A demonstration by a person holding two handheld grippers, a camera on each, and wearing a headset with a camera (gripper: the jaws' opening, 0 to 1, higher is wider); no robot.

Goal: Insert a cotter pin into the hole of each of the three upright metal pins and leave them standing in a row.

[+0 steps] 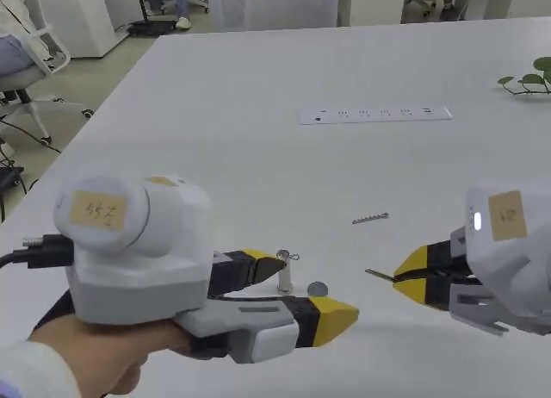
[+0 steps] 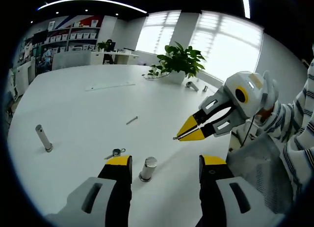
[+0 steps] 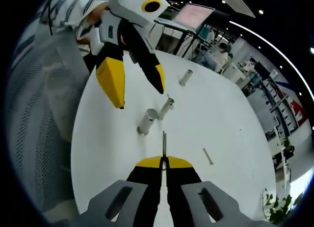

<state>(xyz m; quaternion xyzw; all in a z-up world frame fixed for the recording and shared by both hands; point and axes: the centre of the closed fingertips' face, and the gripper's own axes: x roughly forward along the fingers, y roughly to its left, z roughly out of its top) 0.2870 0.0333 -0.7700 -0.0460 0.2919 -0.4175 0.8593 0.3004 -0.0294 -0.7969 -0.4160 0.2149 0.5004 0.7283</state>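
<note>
My left gripper (image 1: 303, 288) is open at the near edge of the table, its jaws on either side of two upright metal pins. One pin (image 1: 284, 277) has a cotter pin (image 1: 290, 257) at its top. The other pin (image 1: 318, 289) (image 2: 147, 169) stands bare between the jaws. A third pin (image 2: 43, 137) stands off to the side. My right gripper (image 1: 403, 277) (image 3: 164, 163) is shut on a cotter pin (image 3: 164, 141) that points at the two near pins, a short way from them. A loose cotter pin (image 1: 370, 218) lies on the table beyond.
A white power strip (image 1: 374, 115) lies across the white table (image 1: 258, 139) farther back. Plant leaves (image 1: 529, 79) reach in at the far right edge. Office chairs and desks stand beyond the table.
</note>
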